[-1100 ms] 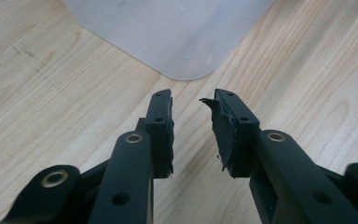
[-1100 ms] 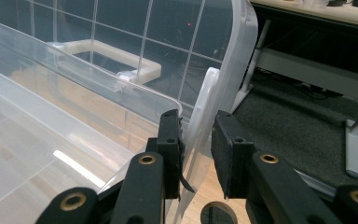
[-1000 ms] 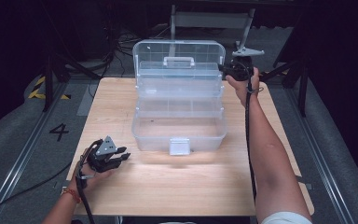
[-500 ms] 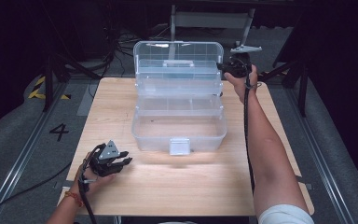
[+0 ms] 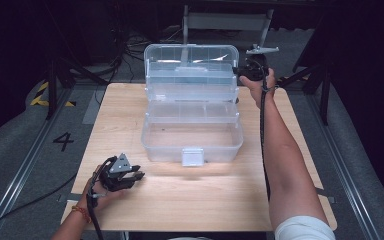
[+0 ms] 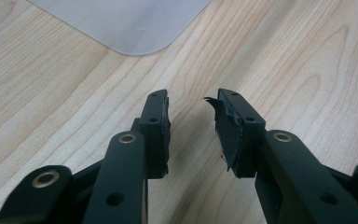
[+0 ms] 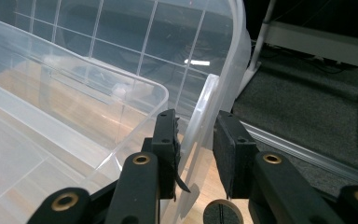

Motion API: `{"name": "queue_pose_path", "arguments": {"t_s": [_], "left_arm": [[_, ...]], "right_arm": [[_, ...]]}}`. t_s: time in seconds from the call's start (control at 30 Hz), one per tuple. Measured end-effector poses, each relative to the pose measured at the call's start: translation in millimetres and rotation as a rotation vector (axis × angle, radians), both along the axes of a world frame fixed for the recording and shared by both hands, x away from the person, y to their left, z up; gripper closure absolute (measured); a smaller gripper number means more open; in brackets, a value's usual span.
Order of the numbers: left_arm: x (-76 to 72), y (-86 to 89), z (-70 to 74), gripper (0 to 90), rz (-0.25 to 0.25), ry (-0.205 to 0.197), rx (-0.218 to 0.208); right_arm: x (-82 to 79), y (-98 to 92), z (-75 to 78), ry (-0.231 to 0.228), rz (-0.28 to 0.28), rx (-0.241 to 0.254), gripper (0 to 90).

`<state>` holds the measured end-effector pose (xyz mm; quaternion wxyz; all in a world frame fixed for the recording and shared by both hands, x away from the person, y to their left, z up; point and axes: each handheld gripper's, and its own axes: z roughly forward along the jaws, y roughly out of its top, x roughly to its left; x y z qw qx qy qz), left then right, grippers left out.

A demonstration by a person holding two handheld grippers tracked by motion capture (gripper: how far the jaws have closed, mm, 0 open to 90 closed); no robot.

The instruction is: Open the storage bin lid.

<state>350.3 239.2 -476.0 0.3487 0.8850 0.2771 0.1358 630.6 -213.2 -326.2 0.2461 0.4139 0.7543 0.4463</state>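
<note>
the left gripper (image 5: 130,176) rests low on the near left of the wooden table (image 5: 220,200), its jaws apart with nothing but bare wood between them; they have just been opening a little. just ahead of it and to the right stands the clear plastic organiser box (image 5: 192,140), in the middle of the table, its tiers spread and its lid (image 5: 192,57) raised at the back. at the far right corner, the right gripper (image 7: 196,154) is clamped on the lid's side edge, held up off the table.
</note>
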Motion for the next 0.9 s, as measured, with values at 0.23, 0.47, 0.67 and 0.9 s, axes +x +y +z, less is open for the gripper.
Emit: {"name": "queue_pose_path", "arguments": {"t_s": [0.23, 0.47, 0.67, 0.9], "left_arm": [[-1.0, 4.1, -0.3, 64.2, 0.018, -0.001, -0.003], [0.4, 6.4, -1.8, 60.7, 0.033, -0.003, -0.02], [-0.2, 7.2, -2.1, 60.1, 0.035, 0.004, -0.028], [0.0, 8.0, -2.4, 60.1, 0.037, 0.005, -0.033]], "right_arm": [[9.0, 1.9, -2.5, 0.032, -0.013, 0.003, 70.9], [17.3, 2.9, -5.2, 0.054, -0.018, -0.012, 69.4], [24.1, 2.9, -10.1, 0.075, -0.028, 0.011, 69.4], [28.4, 4.1, -12.0, 0.092, -0.034, 0.012, 69.2]]}}
